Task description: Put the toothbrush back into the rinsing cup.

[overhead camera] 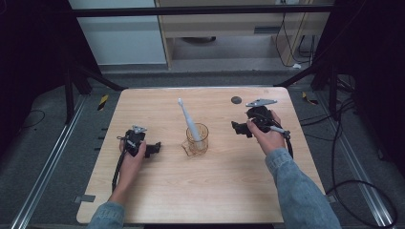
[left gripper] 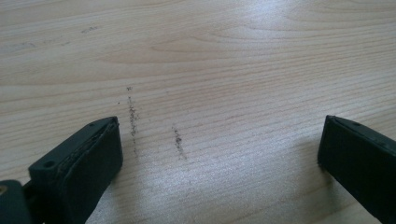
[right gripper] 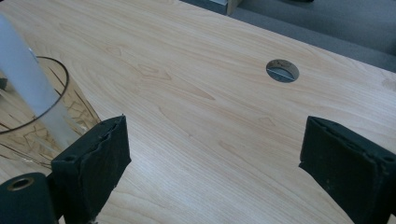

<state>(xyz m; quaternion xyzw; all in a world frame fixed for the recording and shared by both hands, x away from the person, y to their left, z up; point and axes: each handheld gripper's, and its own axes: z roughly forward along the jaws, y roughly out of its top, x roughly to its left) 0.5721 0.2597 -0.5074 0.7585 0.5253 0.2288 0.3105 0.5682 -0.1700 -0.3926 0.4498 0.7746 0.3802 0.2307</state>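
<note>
A: Where is the toothbrush (overhead camera: 187, 120) standing?

B: It is leaning up and far-left out of the glass cup (overhead camera: 197, 139) at mid-table, well clear of every table (overhead camera: 229, 191) edge.

A: And the grippers?

B: The left gripper (overhead camera: 152, 149) is resting left of the cup, jaws apart, gripping nothing. The right gripper (overhead camera: 237, 128) is sitting right of it, jaws apart, bare wood between them; the round hole (overhead camera: 236, 99) is lying beyond.

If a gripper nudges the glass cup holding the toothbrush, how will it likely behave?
The cup looks like clear thin glass, so probably fragile and slippery to grip. The toothbrush leans tall above its rim, so a push may tip it. The table is smooth, so it might slide first.
</note>
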